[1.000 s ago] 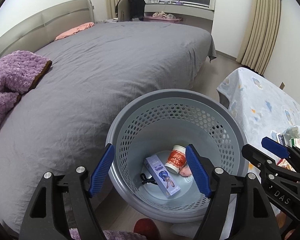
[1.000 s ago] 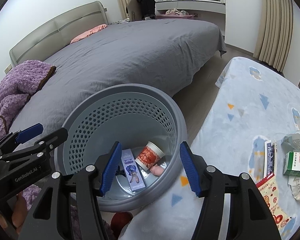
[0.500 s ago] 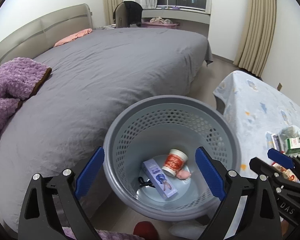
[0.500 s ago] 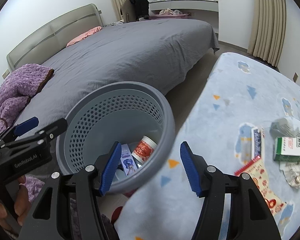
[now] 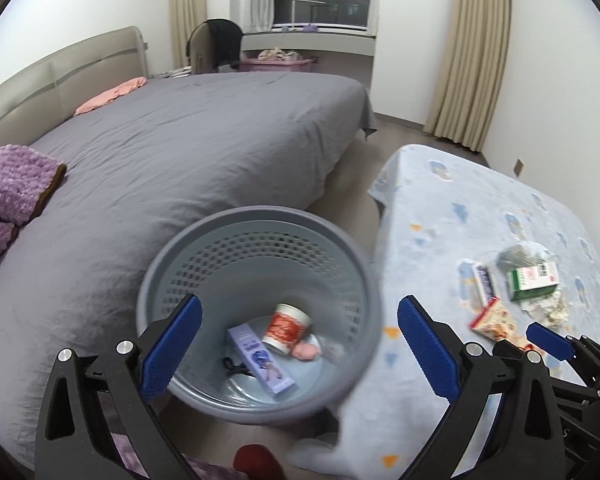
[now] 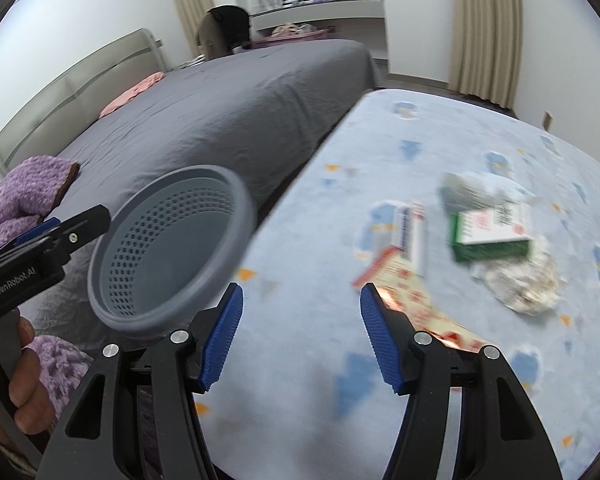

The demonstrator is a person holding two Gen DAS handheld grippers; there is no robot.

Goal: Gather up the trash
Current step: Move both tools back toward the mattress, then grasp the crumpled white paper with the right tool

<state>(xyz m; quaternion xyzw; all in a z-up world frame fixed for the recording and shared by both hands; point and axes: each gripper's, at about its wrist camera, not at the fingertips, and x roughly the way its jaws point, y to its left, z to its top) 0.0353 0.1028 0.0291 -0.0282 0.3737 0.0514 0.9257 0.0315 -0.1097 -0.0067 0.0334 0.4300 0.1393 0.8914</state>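
A grey perforated basket [image 5: 256, 216] stands on the floor between bed and table. In it lie a red-and-white paper cup [image 5: 286, 328], a purple box [image 5: 260, 360] and a pink lump [image 5: 306, 352]. My left gripper [image 5: 300, 304] hangs above the basket, its jaws opening wide with nothing between them. My right gripper [image 6: 300, 292] is open and empty over the table's blue cloth [image 6: 340, 360]. Ahead of it lie a red-orange wrapper [image 6: 404, 280], a blue-white packet [image 6: 410, 236], a green-and-white box [image 6: 492, 232] and crumpled paper [image 6: 524, 284].
A grey bed [image 5: 180, 160] fills the left, with a purple blanket [image 5: 8, 192] on its near corner. A red object [image 5: 256, 460] lies on the floor below the basket. A hand [image 6: 24, 380] holds the left gripper's handle. Curtains [image 5: 472, 60] hang behind the table.
Both grippers have swung right, from over the basket toward the table. The left jaws have spread wider. In the right wrist view the basket has slid left and the table trash is nearer.
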